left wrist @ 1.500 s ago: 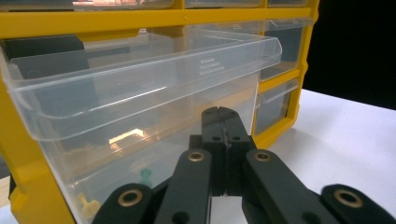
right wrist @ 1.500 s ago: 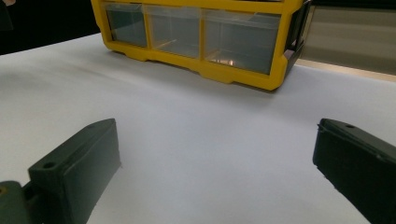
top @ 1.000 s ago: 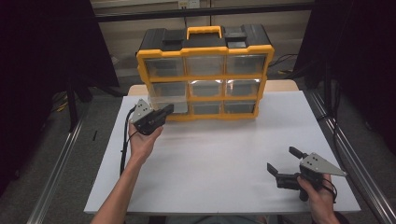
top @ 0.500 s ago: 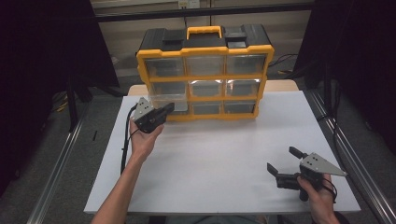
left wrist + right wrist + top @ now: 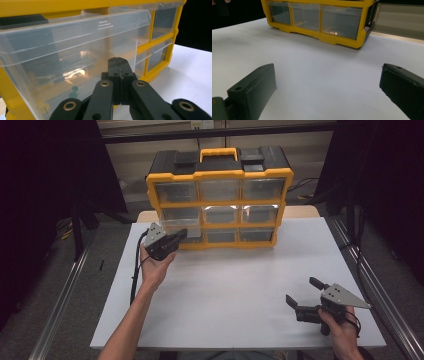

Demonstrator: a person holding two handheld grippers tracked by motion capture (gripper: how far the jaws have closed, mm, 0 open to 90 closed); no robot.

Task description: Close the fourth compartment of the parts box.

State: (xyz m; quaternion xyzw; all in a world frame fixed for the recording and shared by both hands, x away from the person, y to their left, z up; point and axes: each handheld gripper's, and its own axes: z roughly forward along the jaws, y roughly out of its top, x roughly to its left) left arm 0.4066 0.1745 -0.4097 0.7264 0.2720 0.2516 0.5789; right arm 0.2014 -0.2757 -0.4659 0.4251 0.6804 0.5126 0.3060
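Left gripper (image 5: 181, 235) at yellow organizer (image 5: 218, 200)

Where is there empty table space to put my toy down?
The white table lies bare between the yellow drawer cabinet and the right gripper, and along its right edge. It is crowded at the cabinet's lower left, where the left gripper meets a clear drawer.

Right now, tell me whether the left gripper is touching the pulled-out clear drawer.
Cannot tell. In the left gripper view the shut left gripper overlaps the clear drawer, but neither contact nor gap is plain.
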